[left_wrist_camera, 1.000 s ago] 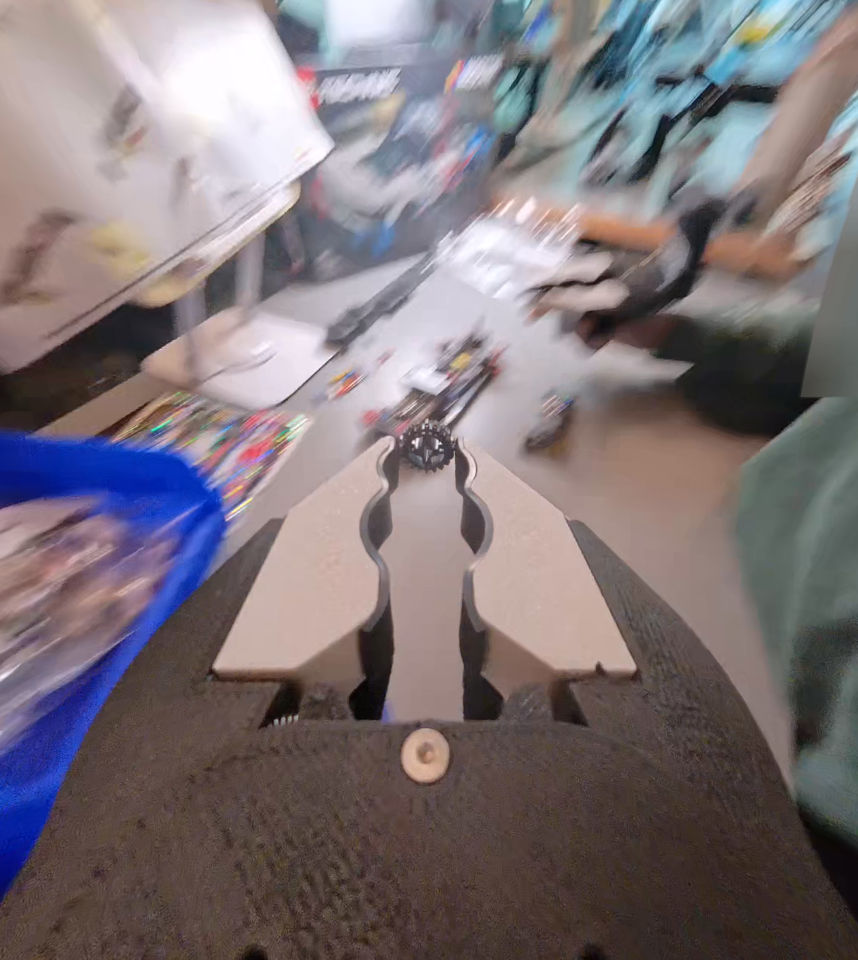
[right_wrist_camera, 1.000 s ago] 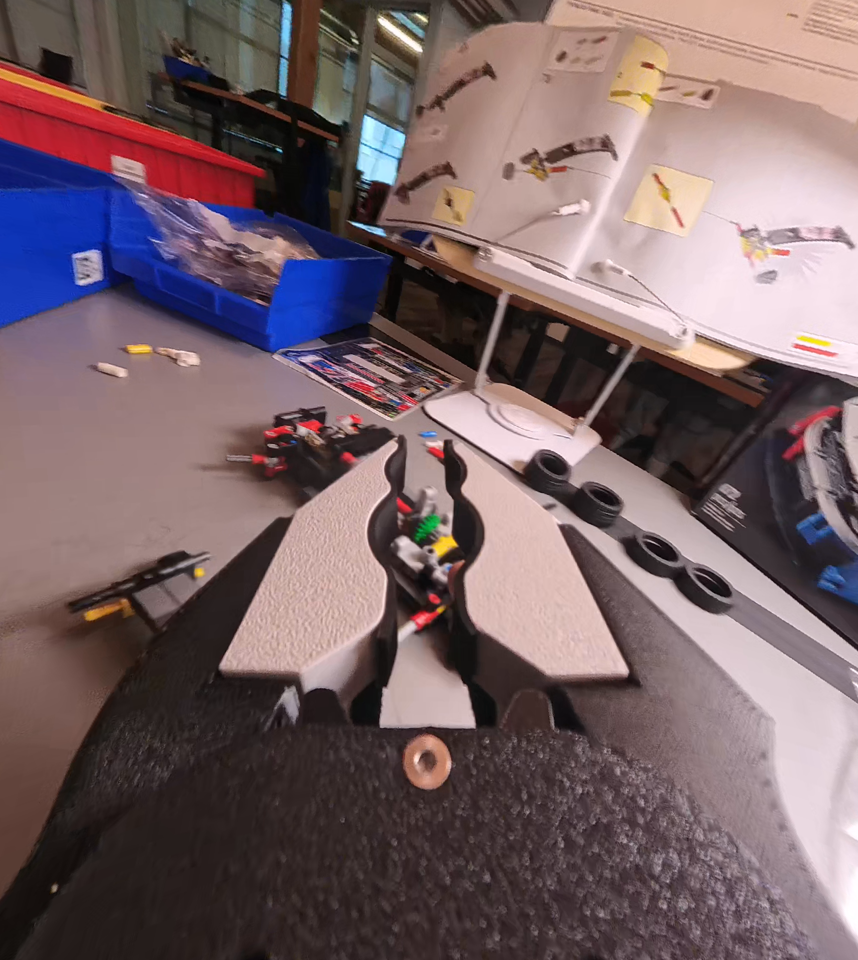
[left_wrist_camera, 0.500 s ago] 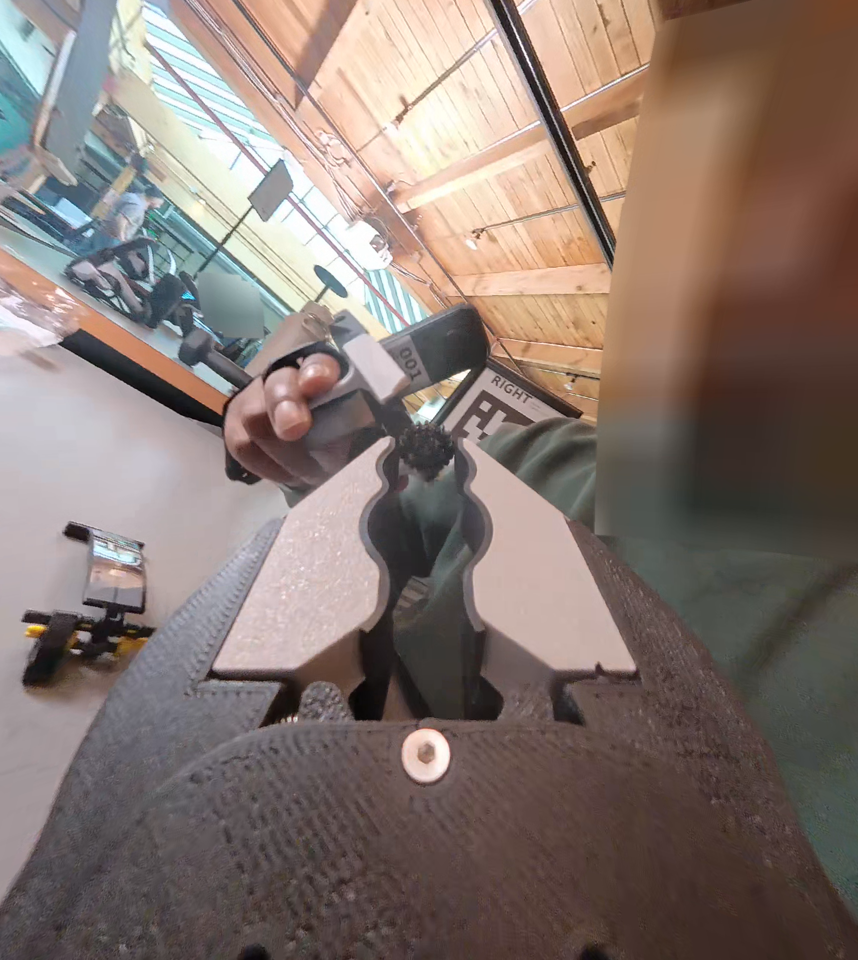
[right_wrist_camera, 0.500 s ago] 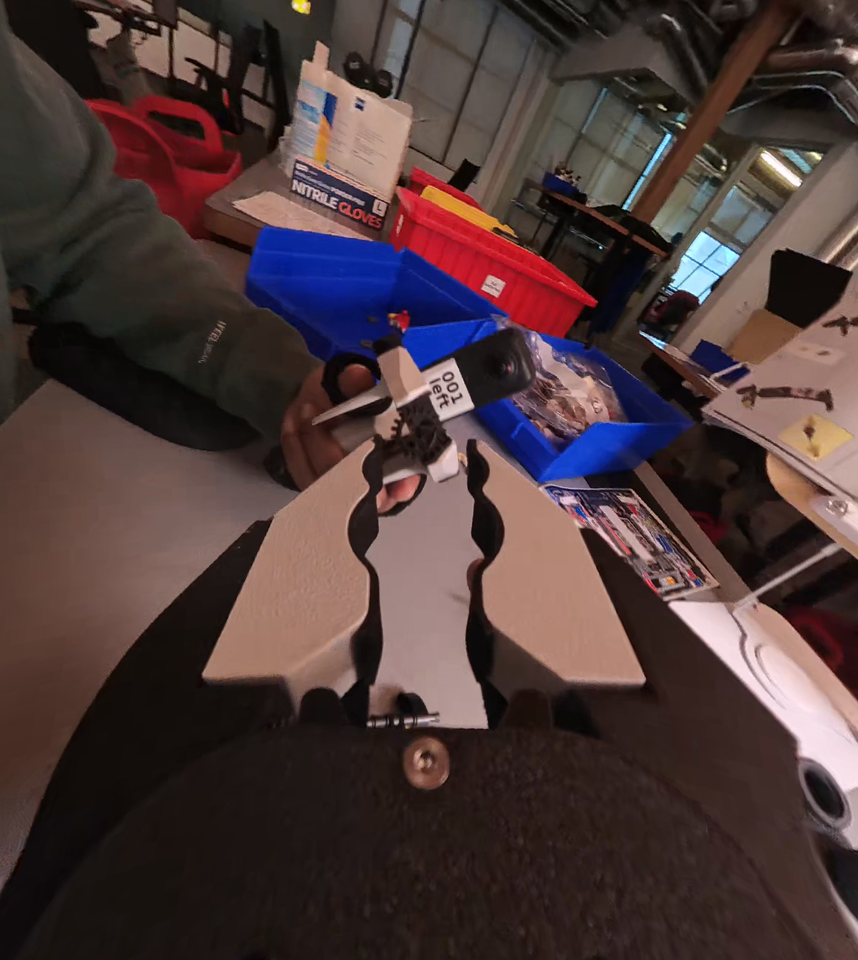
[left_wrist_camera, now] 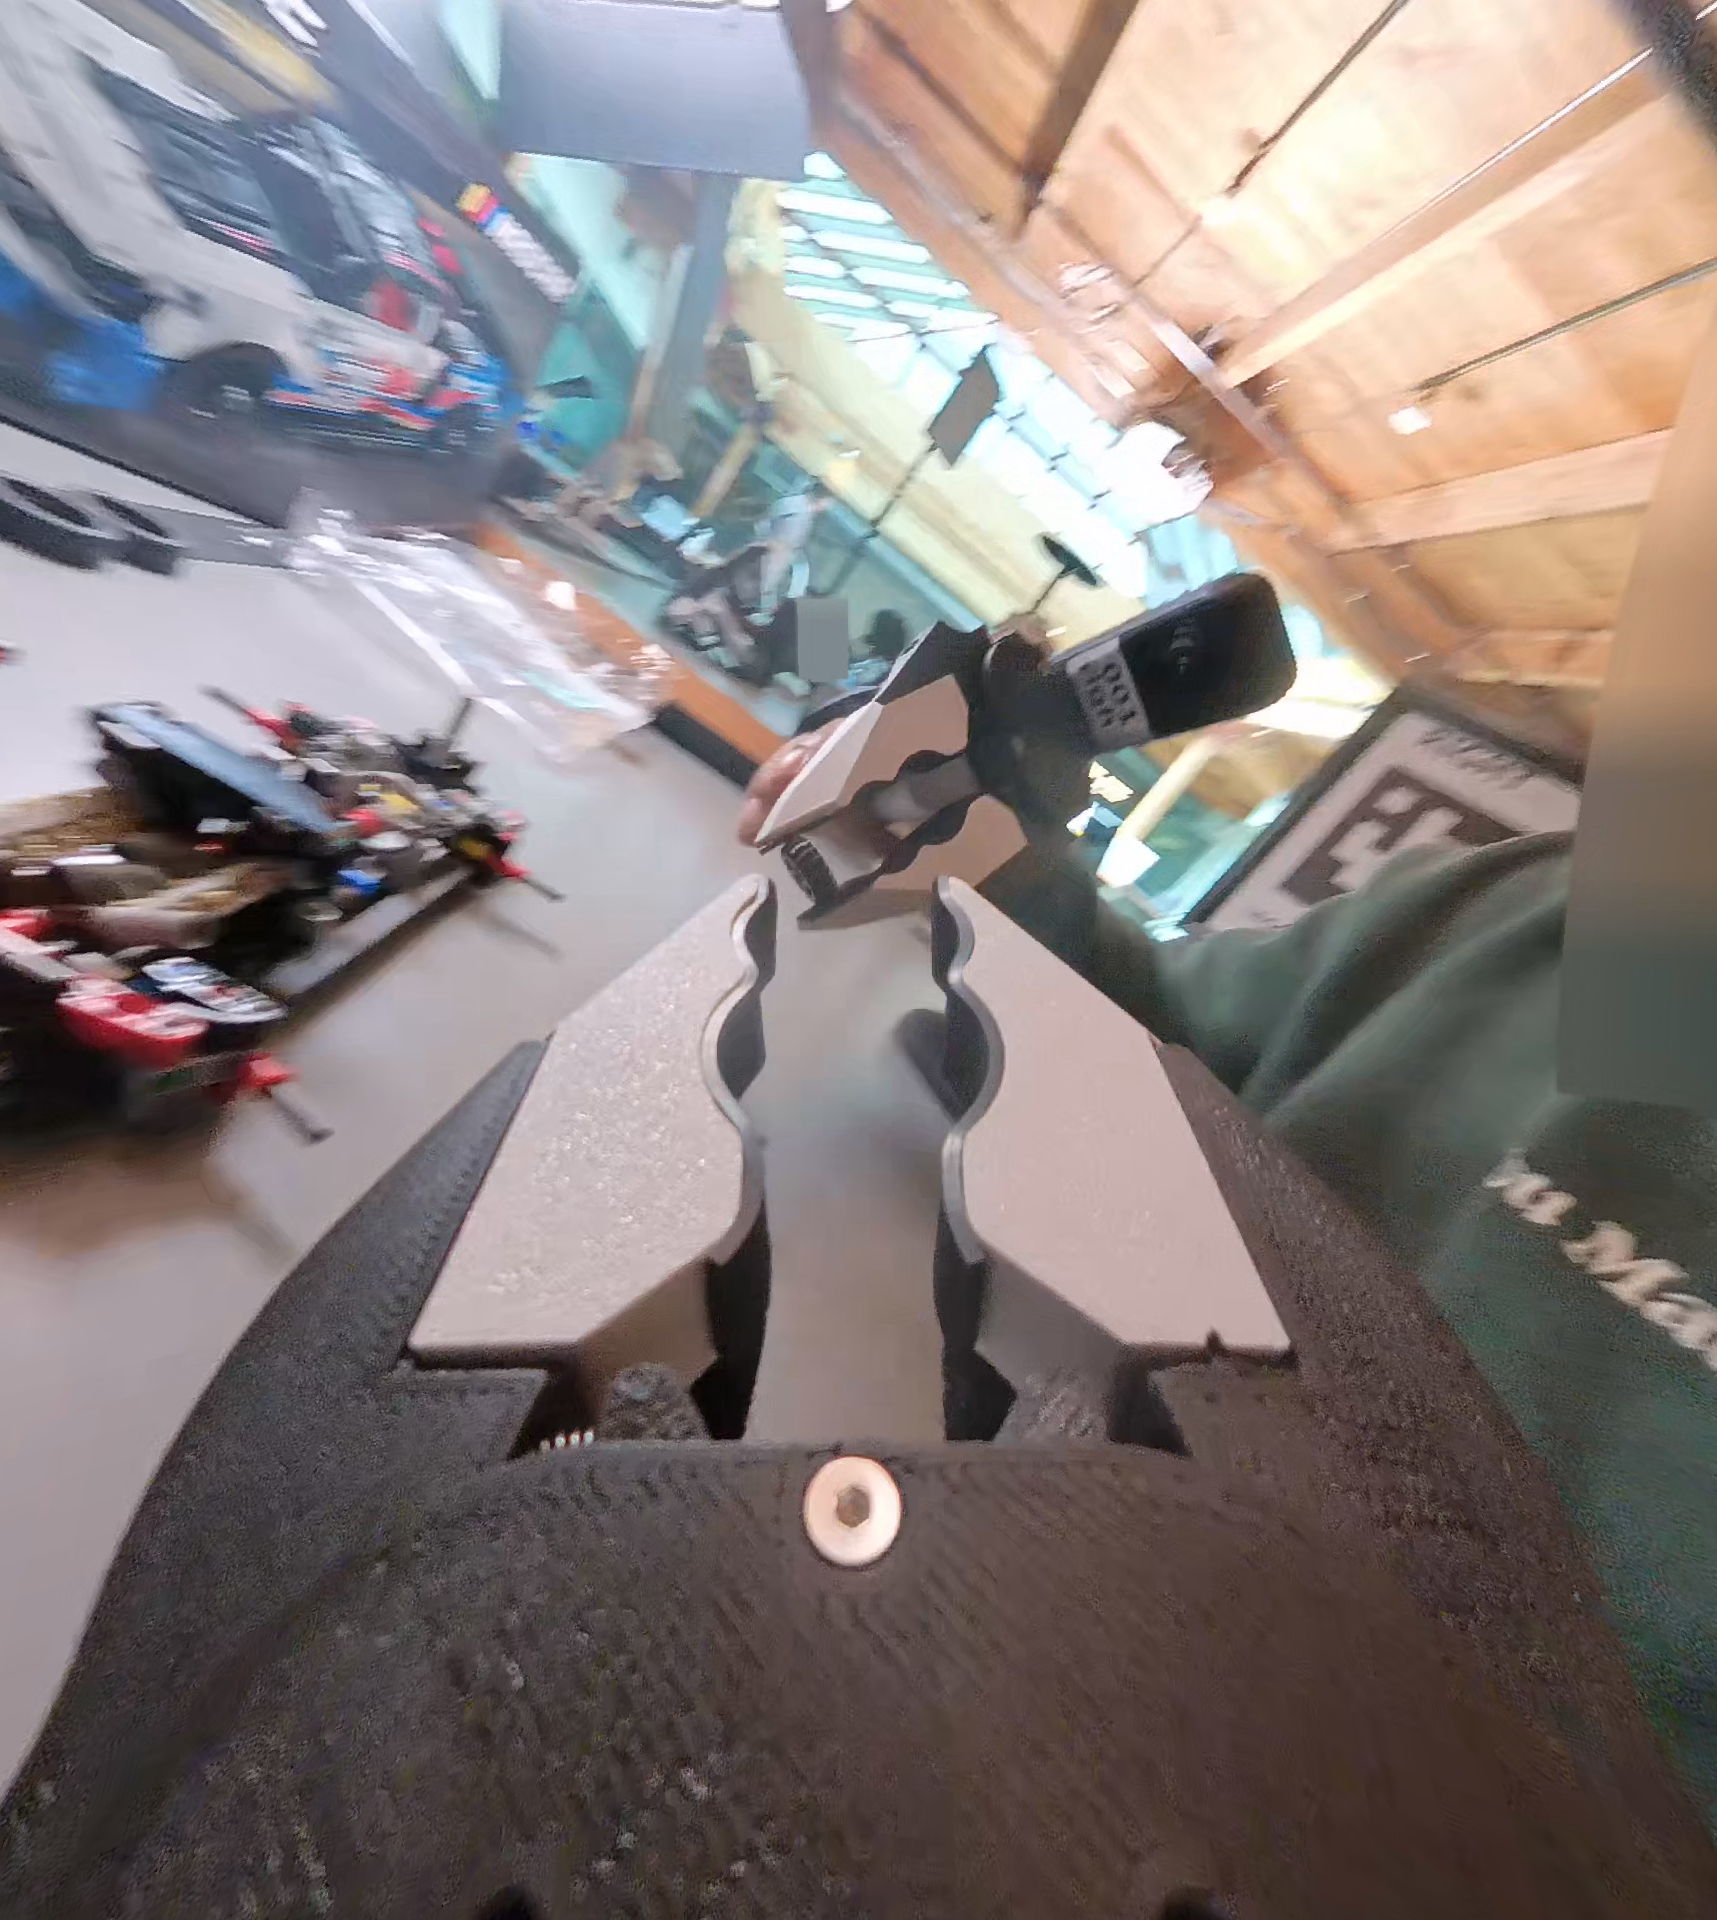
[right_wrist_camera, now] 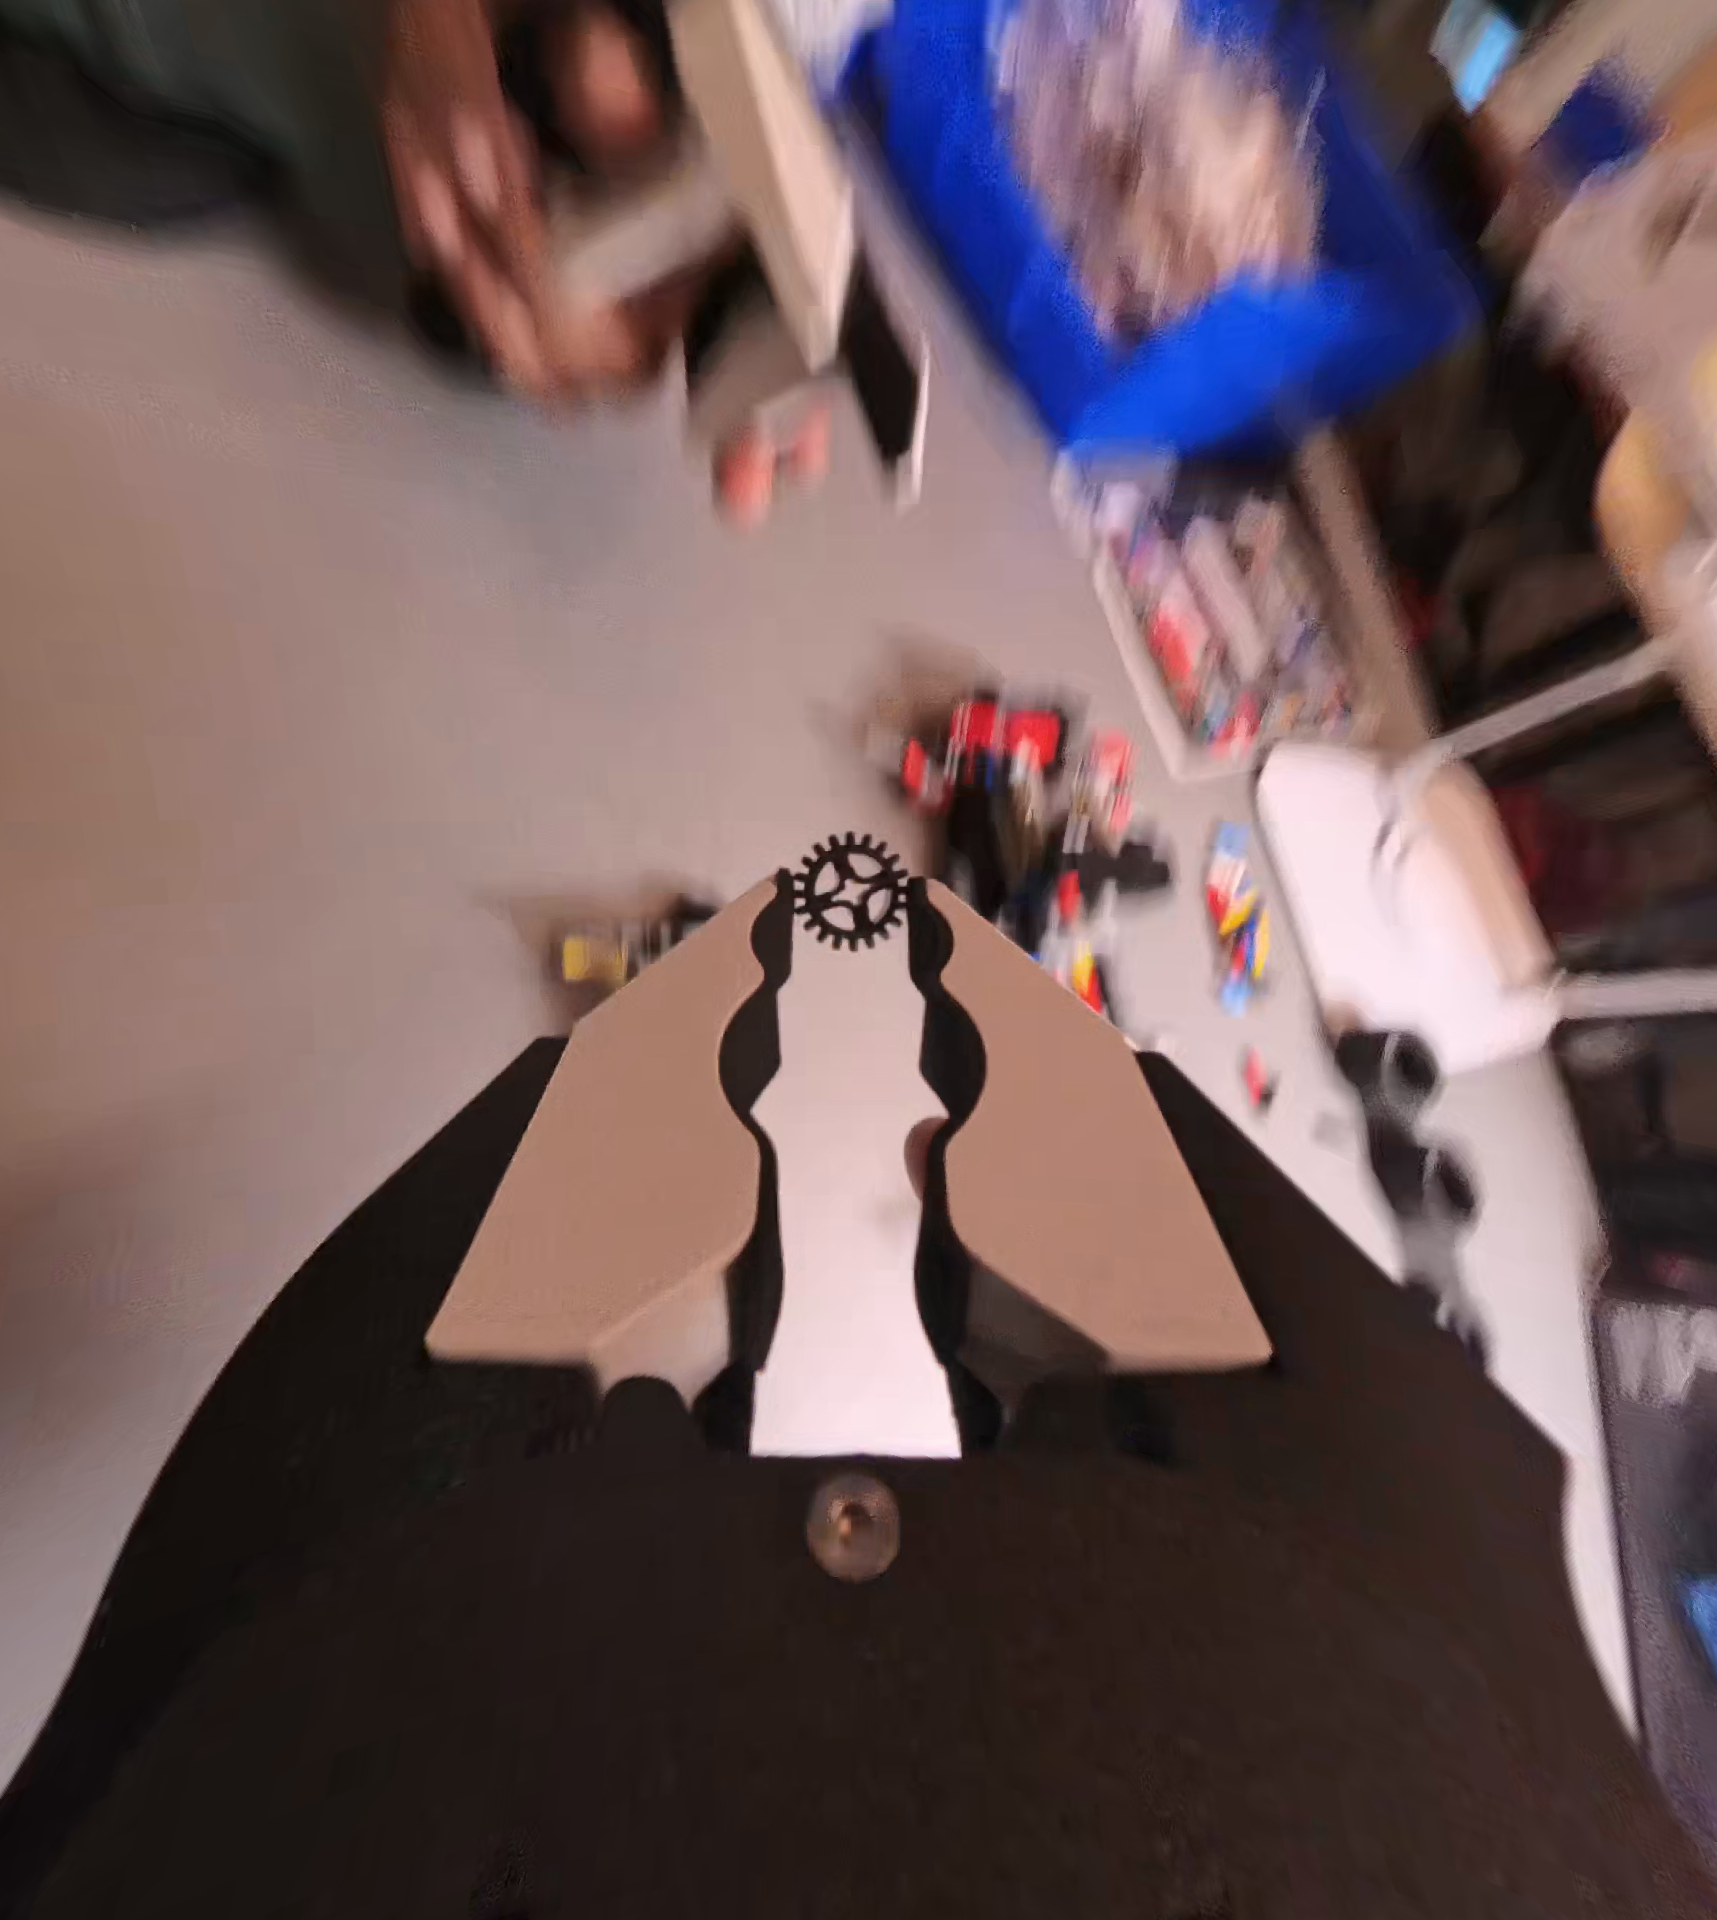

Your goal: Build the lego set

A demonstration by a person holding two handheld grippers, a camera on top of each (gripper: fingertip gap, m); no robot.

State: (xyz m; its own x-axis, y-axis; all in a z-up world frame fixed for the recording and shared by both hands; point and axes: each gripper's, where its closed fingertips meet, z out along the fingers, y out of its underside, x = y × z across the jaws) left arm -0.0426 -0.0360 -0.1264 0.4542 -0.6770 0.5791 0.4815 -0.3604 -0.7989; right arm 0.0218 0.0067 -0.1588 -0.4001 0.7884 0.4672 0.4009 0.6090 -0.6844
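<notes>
- Currently, the left gripper (left_wrist_camera: 854, 920) stands with its jaws apart and nothing between them.
- The right gripper (right_wrist_camera: 849, 906) is clamped on the black gear (right_wrist_camera: 851, 891), pinched edge-on at the very fingertips and held above the grey table (right_wrist_camera: 314, 727).
- In the left wrist view, the right gripper with the gear sits just beyond the left fingertips.
- Writing: white lettering on the green sleeve (left_wrist_camera: 1353, 1018); a small printed label (left_wrist_camera: 1108, 691) on the right gripper's camera; a black-and-white marker card (left_wrist_camera: 1436, 831) behind it.
- The part-built lego assembly (right_wrist_camera: 1020, 821) lies on the table past the gear, a sticker sheet (right_wrist_camera: 1238, 634) beyond it, and a blue bin (right_wrist_camera: 1197, 343) farther off, all blurred.
- The printed set box (left_wrist_camera: 210, 260) stands at the far table edge.
- Change: half a second ago the left gripper held the gear and the right was empty; the gear has since passed to the right.
</notes>
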